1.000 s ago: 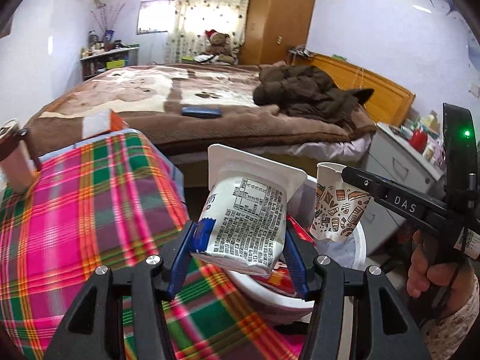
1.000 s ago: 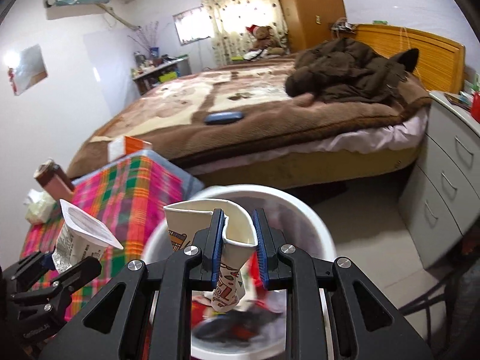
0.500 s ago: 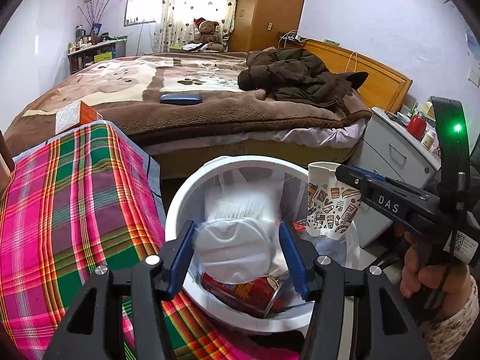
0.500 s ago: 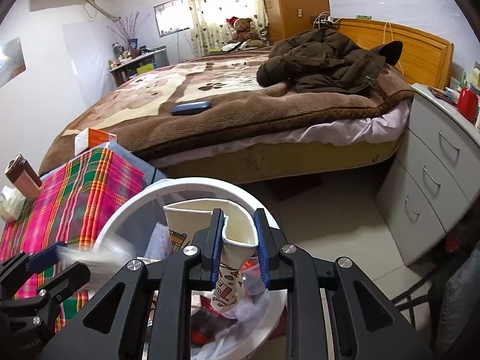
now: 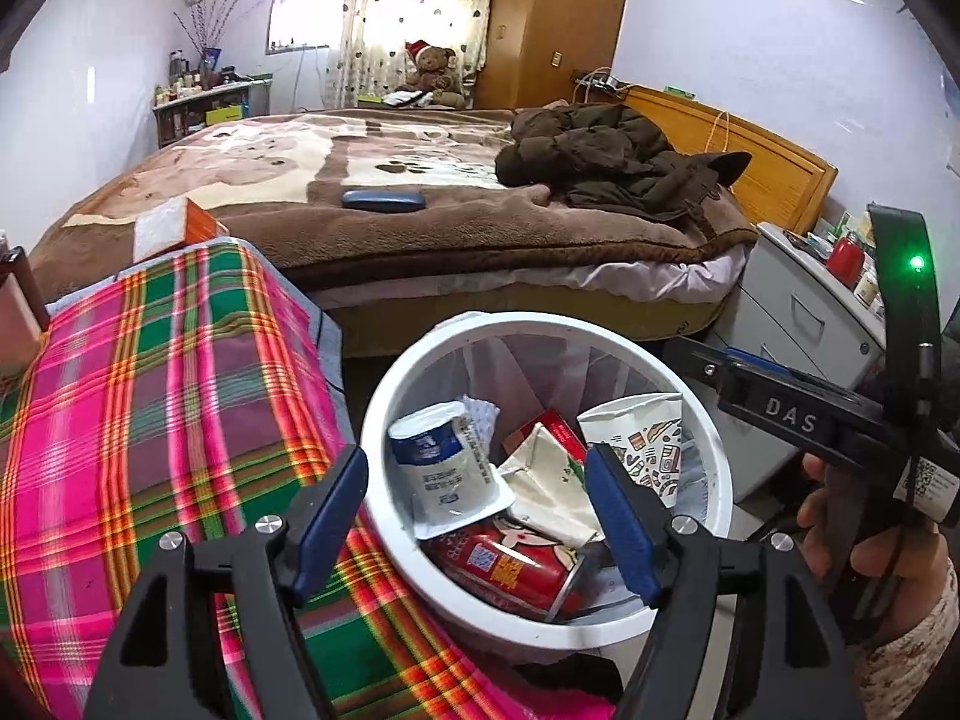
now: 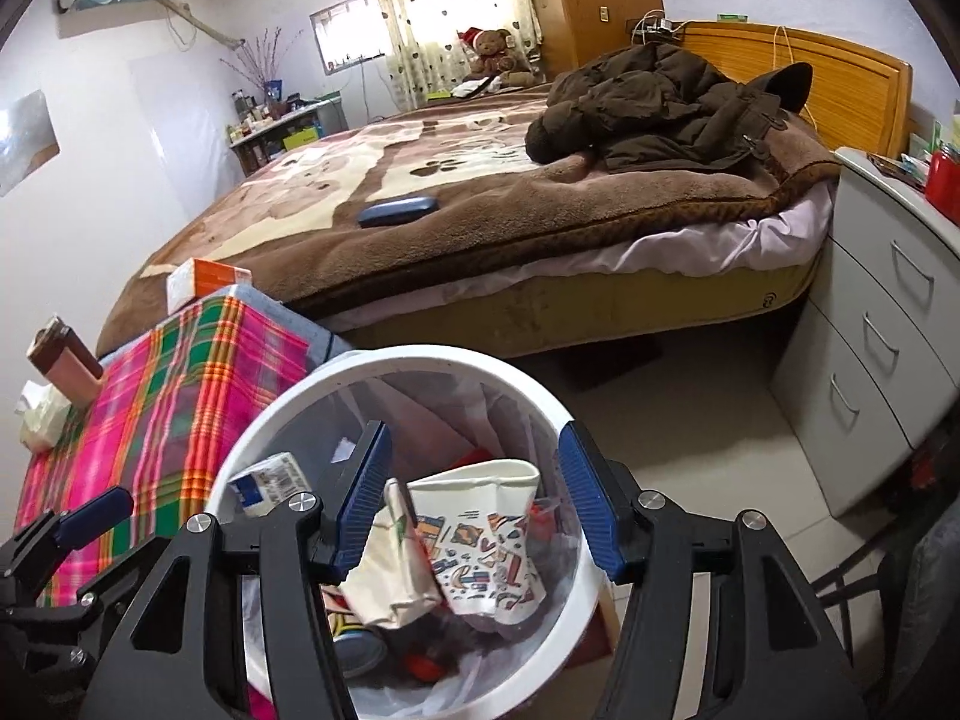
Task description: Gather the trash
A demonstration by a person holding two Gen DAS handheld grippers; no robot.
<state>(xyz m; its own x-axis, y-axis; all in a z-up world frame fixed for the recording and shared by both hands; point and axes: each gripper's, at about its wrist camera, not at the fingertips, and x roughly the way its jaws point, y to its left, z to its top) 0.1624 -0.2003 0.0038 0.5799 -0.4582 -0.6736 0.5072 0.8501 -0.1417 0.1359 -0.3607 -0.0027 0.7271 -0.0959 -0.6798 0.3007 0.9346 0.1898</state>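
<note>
Both my tongs, left [image 5: 477,516] and right [image 6: 474,495], are opening over the white bin [image 5: 420,354], pinching nothing; the yogurt cup [image 5: 447,468] and paper cup [image 6: 480,534] lie inside. Next, I judge, comes fetching remaining trash from the desk [image 5: 150,390] on the left.

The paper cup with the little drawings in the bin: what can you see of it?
The paper cup is white with small colourful doodles outside and plain white inside. Its rim is crushed out of round. It lies tilted in the white bin, mouth up, resting on other rubbish, with a crumpled carton against it. No gripper touches it.
</note>
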